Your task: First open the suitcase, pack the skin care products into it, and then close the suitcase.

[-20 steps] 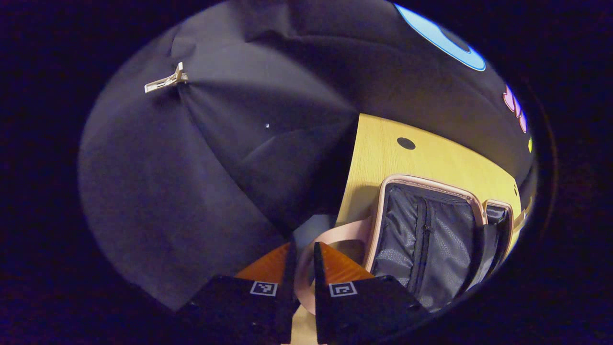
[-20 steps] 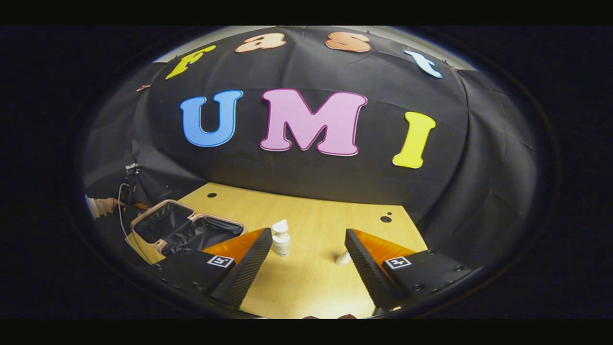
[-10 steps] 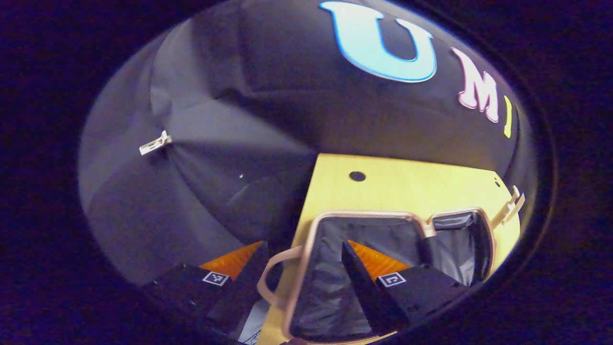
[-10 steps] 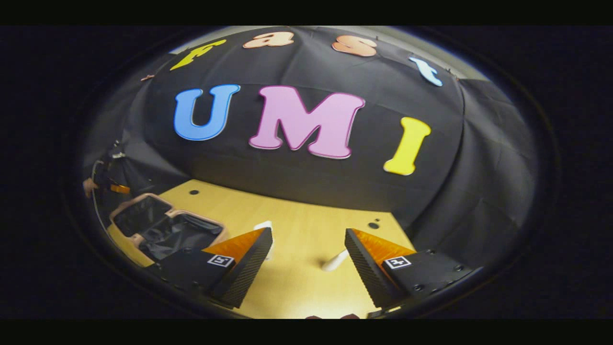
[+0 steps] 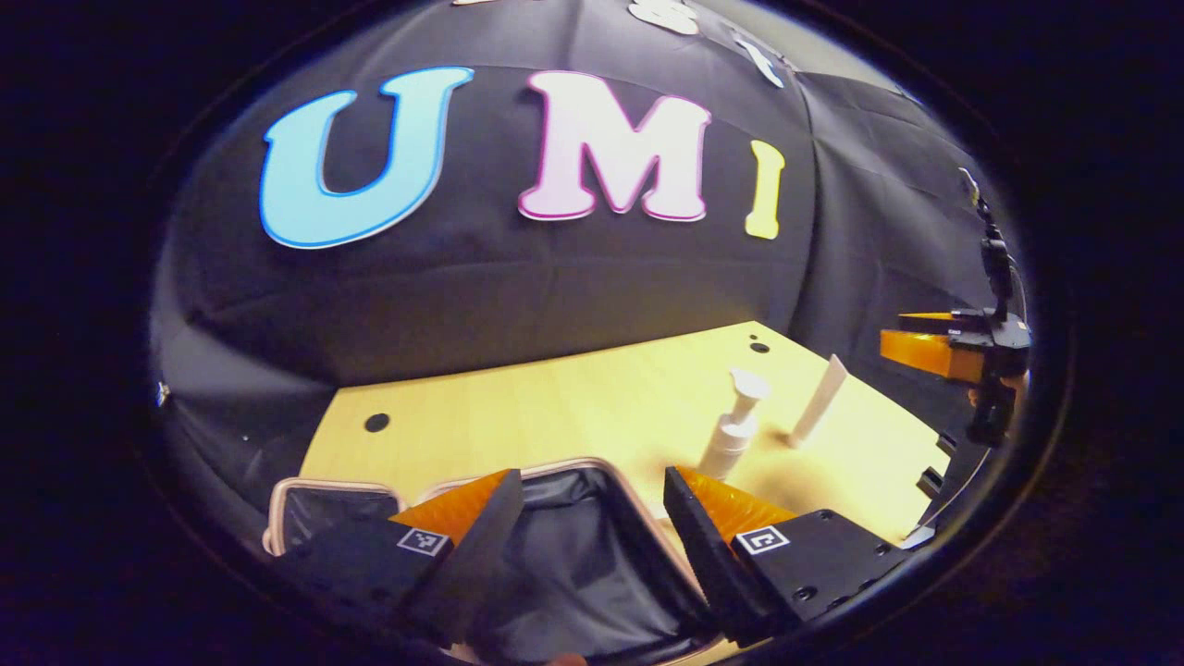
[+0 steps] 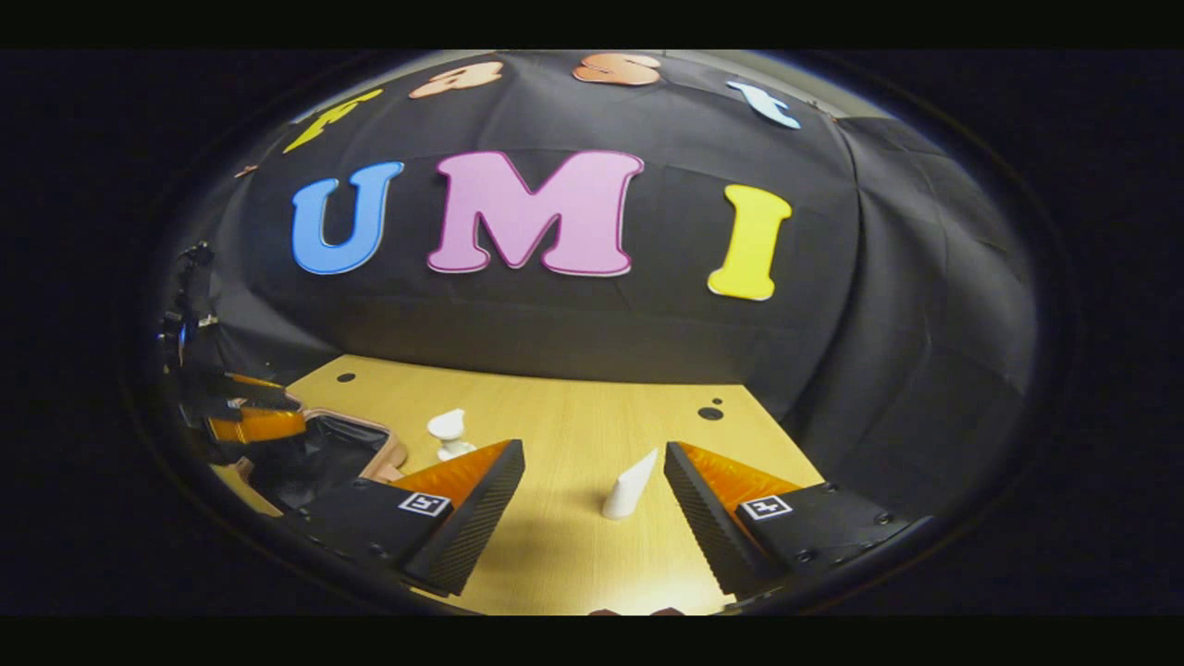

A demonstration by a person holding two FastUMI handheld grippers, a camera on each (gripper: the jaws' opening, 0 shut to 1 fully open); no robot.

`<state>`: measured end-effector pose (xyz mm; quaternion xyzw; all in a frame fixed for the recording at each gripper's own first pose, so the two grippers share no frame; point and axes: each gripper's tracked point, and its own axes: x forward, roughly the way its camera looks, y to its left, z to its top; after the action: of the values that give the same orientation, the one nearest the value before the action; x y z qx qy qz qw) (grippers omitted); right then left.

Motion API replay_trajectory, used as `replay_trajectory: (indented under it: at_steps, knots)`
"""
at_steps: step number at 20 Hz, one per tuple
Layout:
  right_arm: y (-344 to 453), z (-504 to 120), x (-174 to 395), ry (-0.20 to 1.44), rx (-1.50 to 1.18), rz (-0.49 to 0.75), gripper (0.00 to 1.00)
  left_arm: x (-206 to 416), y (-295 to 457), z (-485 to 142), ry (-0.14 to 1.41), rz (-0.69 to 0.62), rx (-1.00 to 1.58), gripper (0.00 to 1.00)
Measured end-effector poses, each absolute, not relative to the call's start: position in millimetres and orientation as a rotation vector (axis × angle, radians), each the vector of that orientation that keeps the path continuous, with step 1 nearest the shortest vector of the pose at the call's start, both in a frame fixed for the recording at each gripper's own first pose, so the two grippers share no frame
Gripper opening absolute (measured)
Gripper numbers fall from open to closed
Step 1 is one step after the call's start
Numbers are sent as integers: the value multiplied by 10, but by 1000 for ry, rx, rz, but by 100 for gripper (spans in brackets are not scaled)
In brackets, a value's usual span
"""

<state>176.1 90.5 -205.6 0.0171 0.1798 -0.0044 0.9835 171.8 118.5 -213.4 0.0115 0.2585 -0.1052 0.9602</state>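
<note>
The suitcase (image 5: 606, 472) lies open on the wooden table (image 5: 555, 407), pink-rimmed with dark lining in both halves. My left gripper (image 5: 592, 476) hovers open above its near half, nothing between the fingers. A white pump bottle (image 5: 735, 425) and a white tube (image 5: 819, 412) stand upright on the table past the suitcase. My right gripper (image 6: 592, 449) is open above the table, and the tube (image 6: 629, 486) stands a short way ahead between its fingers. The pump bottle (image 6: 450, 433) shows left of it, half hidden by one finger. The suitcase (image 6: 342, 449) lies further left.
The right gripper (image 5: 893, 333) and the hand holding it show at the table's right end. The left gripper (image 6: 277, 407) hangs over the suitcase. Small dark holes (image 6: 710, 413) mark the tabletop. Black cloth walls close off the back and the sides.
My left gripper has opened, let go of the suitcase's pink handle and swung right over the open case. The right gripper has shifted so the tube now stands between its fingers.
</note>
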Motion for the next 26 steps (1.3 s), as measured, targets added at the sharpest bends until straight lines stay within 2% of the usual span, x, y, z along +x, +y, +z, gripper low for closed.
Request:
replay_trajectory:
  at_steps: [3,8,12,16,17,19,20,21,22,24,26]
  knots:
    - [779,-2497,1886,437,94,-35,98,1946,588,-2495,597,-253,32,97]
    - [656,-3202,2145,564,108,-44,98,2289,19,-3002,652,-284,6,97]
    - [650,-3600,2373,637,154,-36,98,2640,-110,-3430,687,-269,8,97]
    - [653,-4042,2451,750,242,-57,98,2869,-1,-3647,712,-194,64,98]
    - [634,-4125,2453,768,248,-71,97,2879,-8,-3690,724,-188,63,98]
    - [616,-4157,2477,769,255,-82,81,2811,-77,-3730,771,-235,52,98]
    - [623,-4182,2489,773,250,-81,73,2830,-104,-3755,774,-214,71,93]
    - [587,-4188,2540,760,237,-85,64,2807,-46,-3745,798,-217,79,60]
    - [597,-4171,2488,775,241,-74,56,2804,-77,-3777,826,-235,61,59]
    - [652,-4137,2412,805,272,-44,52,2699,-84,-3689,870,-242,13,56]
    - [684,-3954,2324,779,269,-13,53,2574,-44,-3436,864,-254,6,56]
